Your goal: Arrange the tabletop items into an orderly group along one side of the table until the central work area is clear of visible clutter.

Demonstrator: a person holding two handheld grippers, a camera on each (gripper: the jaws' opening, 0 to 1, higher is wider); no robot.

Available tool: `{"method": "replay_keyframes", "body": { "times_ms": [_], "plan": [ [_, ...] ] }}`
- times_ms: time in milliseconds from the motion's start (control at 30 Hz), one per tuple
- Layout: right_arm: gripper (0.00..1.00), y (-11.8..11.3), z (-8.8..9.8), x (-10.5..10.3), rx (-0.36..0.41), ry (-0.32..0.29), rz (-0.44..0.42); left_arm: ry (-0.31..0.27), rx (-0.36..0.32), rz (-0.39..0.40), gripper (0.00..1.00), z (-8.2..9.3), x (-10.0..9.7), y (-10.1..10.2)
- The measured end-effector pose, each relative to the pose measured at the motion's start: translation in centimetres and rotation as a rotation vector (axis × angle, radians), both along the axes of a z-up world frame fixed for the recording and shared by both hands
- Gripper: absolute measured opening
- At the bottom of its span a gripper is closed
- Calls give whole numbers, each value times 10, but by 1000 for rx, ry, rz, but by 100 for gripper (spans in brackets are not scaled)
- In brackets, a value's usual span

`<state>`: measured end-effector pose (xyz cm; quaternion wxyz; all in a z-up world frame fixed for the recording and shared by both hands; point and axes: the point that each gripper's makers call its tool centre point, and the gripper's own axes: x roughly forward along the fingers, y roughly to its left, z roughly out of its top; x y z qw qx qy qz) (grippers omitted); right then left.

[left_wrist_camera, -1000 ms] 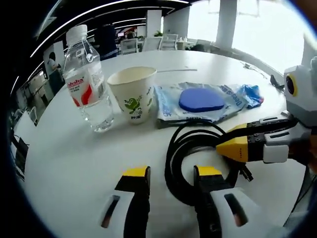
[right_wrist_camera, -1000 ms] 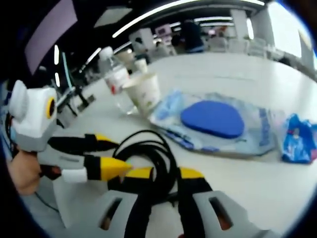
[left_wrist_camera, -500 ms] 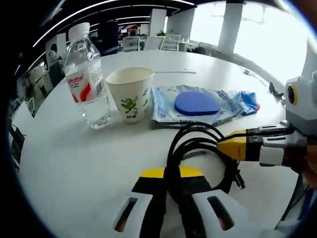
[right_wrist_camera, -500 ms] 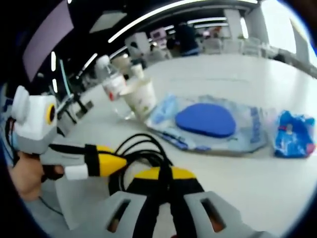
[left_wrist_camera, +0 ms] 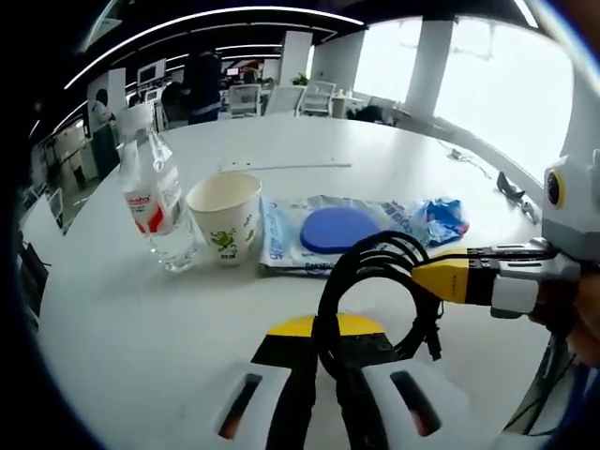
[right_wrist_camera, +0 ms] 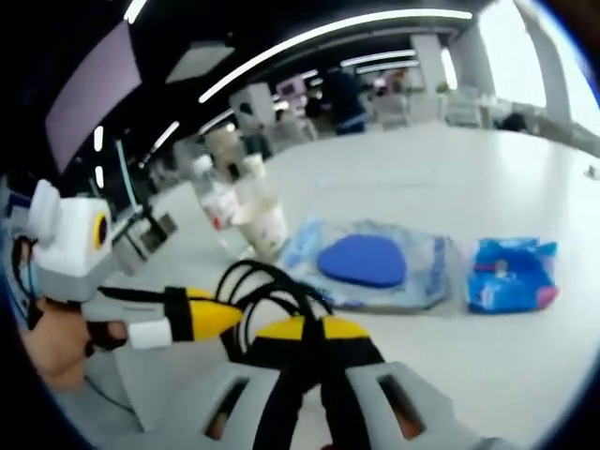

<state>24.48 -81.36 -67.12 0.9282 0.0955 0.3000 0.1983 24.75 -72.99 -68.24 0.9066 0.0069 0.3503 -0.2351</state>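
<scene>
— How does the left tool (left_wrist_camera: 325, 330) stand?
— Its jaws are closed together, clamped on the cable (left_wrist_camera: 375, 281), which hangs lifted off the desk (left_wrist_camera: 141, 319). In the right gripper view it enters from the left (right_wrist_camera: 220, 316), a hand (right_wrist_camera: 56, 352) gripping its handle.
— And the right tool (right_wrist_camera: 312, 330)?
— Also clamped on the same cable (right_wrist_camera: 267, 286), jaws meeting. In the left gripper view it reaches in from the right (left_wrist_camera: 441, 278), its yellow tips pinching the loop.

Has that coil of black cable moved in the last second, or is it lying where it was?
Yes. The black cable lay flat on the table; now both grippers are shut on it and it hangs lifted above the tabletop, nearer the cameras.
</scene>
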Motion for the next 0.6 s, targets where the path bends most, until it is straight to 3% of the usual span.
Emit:
{"method": "replay_keyframes", "body": {
  "times_ms": [267,600],
  "plan": [
    [0,-34,18,-16,-9,-22,-35,-12,-26,-33,4,17,-11,-35],
    [1,-100,29,-32,-24,-32,-108,-17,-59,-102,4,26,-23,-102]
  ]
}}
